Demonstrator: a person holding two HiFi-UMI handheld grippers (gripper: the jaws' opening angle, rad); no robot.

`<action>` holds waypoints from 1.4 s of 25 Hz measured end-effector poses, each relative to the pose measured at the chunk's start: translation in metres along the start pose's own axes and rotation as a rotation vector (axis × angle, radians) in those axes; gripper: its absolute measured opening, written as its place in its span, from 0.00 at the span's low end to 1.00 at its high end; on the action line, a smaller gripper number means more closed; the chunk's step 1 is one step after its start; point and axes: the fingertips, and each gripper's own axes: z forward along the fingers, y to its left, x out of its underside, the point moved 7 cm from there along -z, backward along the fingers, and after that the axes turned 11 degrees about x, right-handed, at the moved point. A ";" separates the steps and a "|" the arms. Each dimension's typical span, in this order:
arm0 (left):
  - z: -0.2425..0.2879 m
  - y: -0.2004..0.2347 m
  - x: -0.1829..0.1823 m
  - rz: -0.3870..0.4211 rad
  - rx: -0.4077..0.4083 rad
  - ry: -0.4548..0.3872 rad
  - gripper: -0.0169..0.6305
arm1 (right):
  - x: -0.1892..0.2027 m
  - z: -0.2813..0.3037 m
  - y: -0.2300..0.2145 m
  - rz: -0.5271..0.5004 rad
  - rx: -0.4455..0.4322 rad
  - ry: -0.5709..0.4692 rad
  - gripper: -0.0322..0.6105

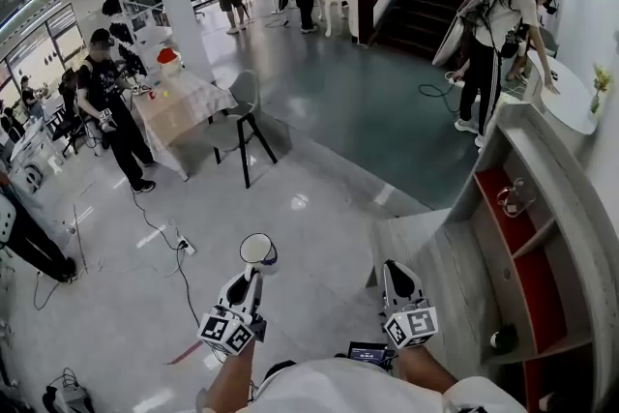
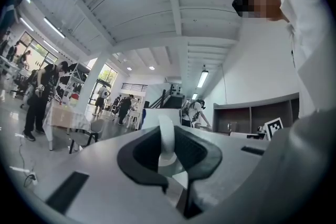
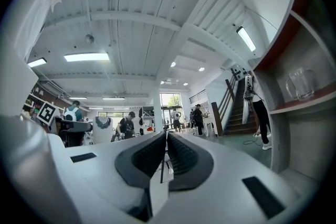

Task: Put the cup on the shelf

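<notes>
In the head view my left gripper (image 1: 253, 270) is shut on a white cup (image 1: 258, 250), held out over the floor, left of the shelf. The left gripper view shows the cup's thin white wall (image 2: 166, 136) pinched between the dark pads. My right gripper (image 1: 395, 270) is level with the left one, nearer the shelf. Its jaws (image 3: 166, 137) are shut with nothing between them. The grey shelf with red back panels (image 1: 540, 300) stands at the right. One of its compartments holds a clear glass mug (image 1: 513, 198), which also shows in the right gripper view (image 3: 299, 84).
A dark round object (image 1: 502, 339) lies in a lower shelf compartment. A grey chair (image 1: 242, 126) and a cloth-covered table (image 1: 179, 106) stand ahead on the left. Cables and a power strip (image 1: 184, 246) cross the floor. Several people stand around, one at the shelf's far end (image 1: 493, 44).
</notes>
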 end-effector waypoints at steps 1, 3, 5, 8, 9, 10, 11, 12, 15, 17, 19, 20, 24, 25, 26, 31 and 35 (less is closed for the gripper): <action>0.003 0.001 0.002 0.005 -0.002 0.003 0.12 | 0.003 0.002 -0.003 0.001 0.001 0.006 0.11; 0.005 0.004 0.007 0.018 -0.007 0.012 0.12 | 0.009 0.003 -0.008 0.001 0.001 0.013 0.11; 0.006 0.009 0.009 0.025 -0.015 0.012 0.12 | 0.014 0.005 -0.011 -0.001 0.000 0.018 0.11; 0.018 0.021 0.009 0.029 -0.026 0.011 0.12 | 0.015 0.020 -0.020 0.000 0.006 0.019 0.11; 0.024 0.026 0.010 0.033 -0.026 0.017 0.12 | 0.014 0.027 -0.023 0.001 0.010 0.017 0.11; 0.030 0.031 0.011 0.035 -0.024 0.023 0.12 | 0.013 0.032 -0.025 0.000 0.014 0.016 0.11; 0.036 0.036 0.012 0.035 -0.019 0.025 0.12 | 0.014 0.038 -0.028 -0.001 0.019 0.016 0.11; 0.041 0.041 0.013 0.032 -0.013 0.024 0.12 | 0.015 0.042 -0.030 -0.004 0.024 0.016 0.11; 0.056 0.055 0.016 0.031 0.010 0.023 0.12 | 0.019 0.052 -0.034 -0.012 0.049 0.018 0.11; 0.072 0.064 0.019 0.042 0.046 0.040 0.12 | 0.022 0.058 -0.038 -0.012 0.084 0.016 0.11; 0.094 0.072 0.024 0.035 0.097 0.061 0.12 | 0.025 0.064 -0.044 -0.012 0.133 0.016 0.11; 0.106 0.077 0.026 0.030 0.125 0.067 0.12 | 0.026 0.068 -0.047 -0.012 0.156 0.016 0.11; 0.163 0.095 0.037 0.007 0.215 0.077 0.12 | 0.029 0.082 -0.061 -0.027 0.222 0.012 0.11; 0.178 0.098 0.038 -0.001 0.238 0.082 0.12 | 0.028 0.085 -0.066 -0.035 0.246 0.011 0.11; 0.193 0.102 0.039 -0.008 0.266 0.087 0.12 | 0.026 0.087 -0.072 -0.042 0.277 0.011 0.11; 0.267 0.106 0.041 -0.023 0.446 0.116 0.12 | 0.013 0.077 -0.103 -0.067 0.501 0.009 0.11; 0.321 0.096 0.040 -0.043 0.581 0.122 0.12 | -0.003 0.062 -0.112 -0.087 0.634 -0.009 0.11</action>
